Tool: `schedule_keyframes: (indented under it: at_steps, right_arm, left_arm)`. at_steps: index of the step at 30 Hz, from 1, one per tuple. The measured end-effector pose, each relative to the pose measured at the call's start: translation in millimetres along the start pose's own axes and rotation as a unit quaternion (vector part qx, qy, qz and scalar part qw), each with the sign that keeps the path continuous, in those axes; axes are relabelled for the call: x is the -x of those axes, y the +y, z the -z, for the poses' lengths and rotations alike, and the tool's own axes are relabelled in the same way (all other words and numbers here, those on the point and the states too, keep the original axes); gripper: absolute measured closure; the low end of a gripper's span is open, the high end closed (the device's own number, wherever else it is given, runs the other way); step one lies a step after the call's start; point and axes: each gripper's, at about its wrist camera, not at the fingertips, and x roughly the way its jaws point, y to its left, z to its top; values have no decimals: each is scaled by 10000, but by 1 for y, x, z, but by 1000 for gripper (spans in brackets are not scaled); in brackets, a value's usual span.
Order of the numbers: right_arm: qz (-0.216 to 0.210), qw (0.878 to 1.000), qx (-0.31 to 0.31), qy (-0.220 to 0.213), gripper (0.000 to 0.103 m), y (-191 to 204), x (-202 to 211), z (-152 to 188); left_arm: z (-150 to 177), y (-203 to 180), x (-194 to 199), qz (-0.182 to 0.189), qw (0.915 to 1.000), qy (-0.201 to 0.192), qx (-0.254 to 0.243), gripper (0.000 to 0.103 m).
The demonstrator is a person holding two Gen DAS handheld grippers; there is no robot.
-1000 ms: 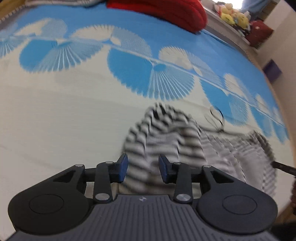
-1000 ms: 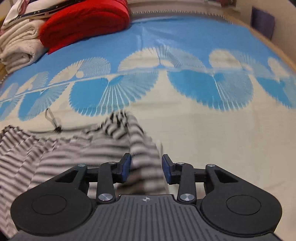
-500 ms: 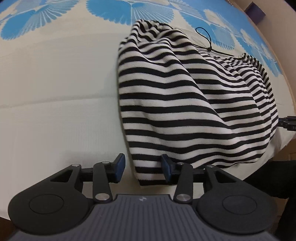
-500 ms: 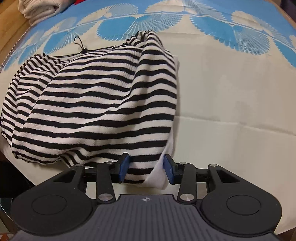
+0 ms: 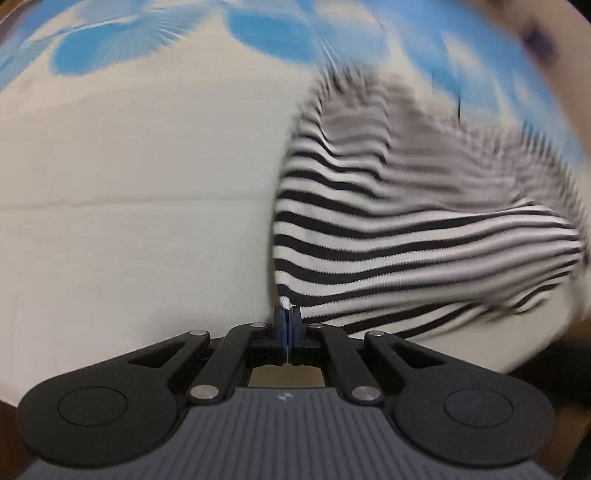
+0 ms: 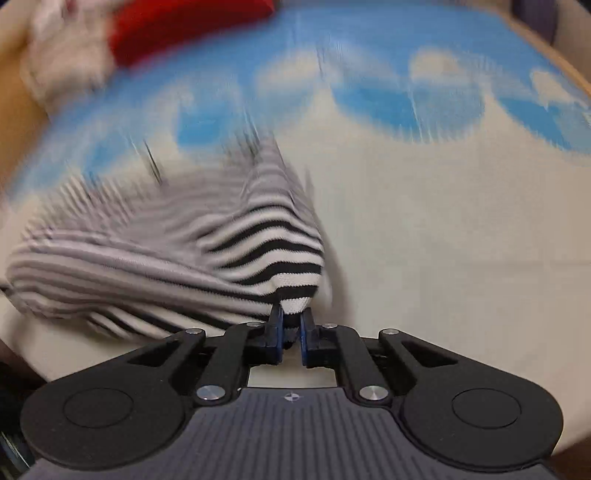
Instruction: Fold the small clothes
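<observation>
Black-and-white striped knit garment (image 5: 424, 236) lies bunched on the cream bedspread with blue fan motifs (image 5: 129, 206), spreading ahead and to the right of the left gripper (image 5: 287, 325). That gripper's blue-padded jaws are pressed together on a near corner of the garment's hem. Seen from the right wrist, the same garment (image 6: 166, 258) spreads ahead and to the left of the right gripper (image 6: 291, 328), whose jaws stand narrow, pinching another near corner. Far ahead-left of it, blurred, sits a red cushion (image 6: 184, 26).
</observation>
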Motion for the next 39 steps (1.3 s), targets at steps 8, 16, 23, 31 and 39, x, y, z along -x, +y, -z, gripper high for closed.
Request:
schedule_keyframes:
  at_steps: [8,16,23,31,39]
  right_arm:
    - [144,9998,32,-145,90,11,2,-2]
    - [-185,9987,-181,-429,77,11,-8,-20]
    - [652,9967,-163,-463,78,11,-19,-32]
    - [-288,9811,-128,-1908,74,56,4,-67]
    - [-324,9905,579,-1203,54,135,-62,-108]
  left_arm:
    - [-7,-7,19,141,9990,-391,131,81]
    - [-37,-33,31,320,9944,-1004,51,70]
    - [-64,-54,30,541,9841,-1678,194,70]
    - [-103,-81,10,805,9728,-2138,396,70]
    - [-136,-104,-29,526,9815,-1816,300,70]
